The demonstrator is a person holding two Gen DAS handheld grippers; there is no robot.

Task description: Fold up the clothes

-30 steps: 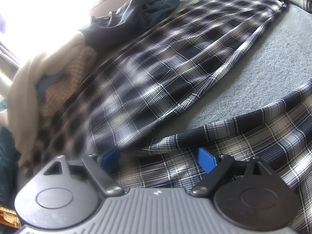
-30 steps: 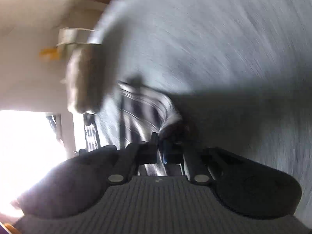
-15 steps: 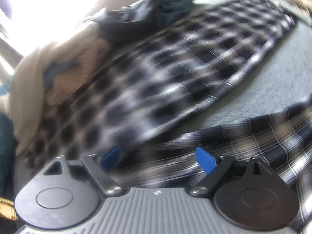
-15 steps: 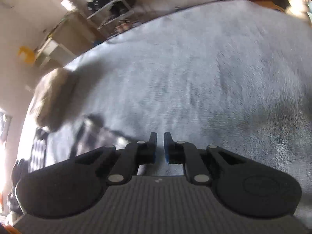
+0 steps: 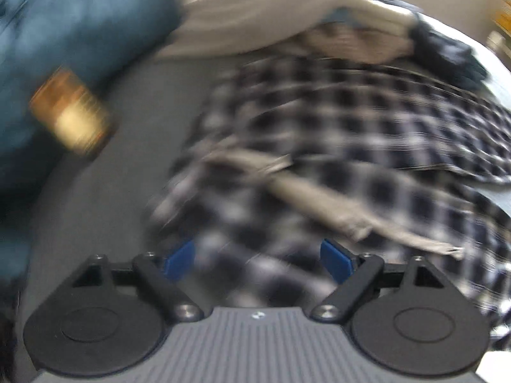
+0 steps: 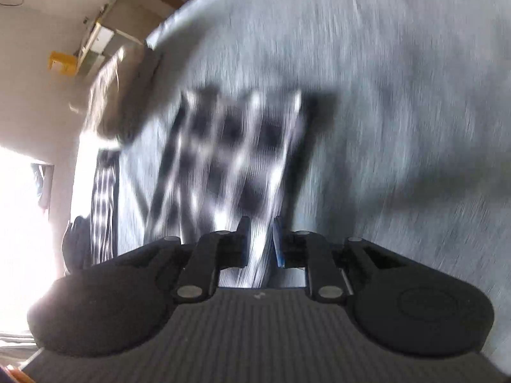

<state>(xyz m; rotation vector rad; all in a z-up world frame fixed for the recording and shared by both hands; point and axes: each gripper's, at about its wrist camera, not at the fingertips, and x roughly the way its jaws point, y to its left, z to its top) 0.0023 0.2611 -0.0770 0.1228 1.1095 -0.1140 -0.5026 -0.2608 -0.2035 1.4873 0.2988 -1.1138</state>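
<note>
Grey carpet-like surface (image 6: 399, 102) fills both frames: right gripper (image 6: 260, 241) pinches plaid garment (image 6: 230, 159) at frame centre, left gripper (image 5: 257, 260) spread wide over its waistband, clothes pile (image 5: 255, 16) along the top.

— What's being folded?

— A navy-and-white plaid flannel garment (image 5: 335, 134), soft woven cloth, blurred in both views. In the left wrist view it lies spread directly ahead of the left gripper (image 5: 257, 260), running away to the upper right over the grey bed cover (image 5: 134, 166).

— Flat?

— Mostly. A pale beige strip (image 5: 306, 191), perhaps an inner lining or band, crosses it diagonally just ahead of the gripper's right finger.

— And on the other side?

— A plaid end of the cloth (image 6: 230, 156) comes out from between the nearly closed fingers of the right gripper (image 6: 260, 242) and fans away ahead of it, with a dark shadow along its right edge.
</note>
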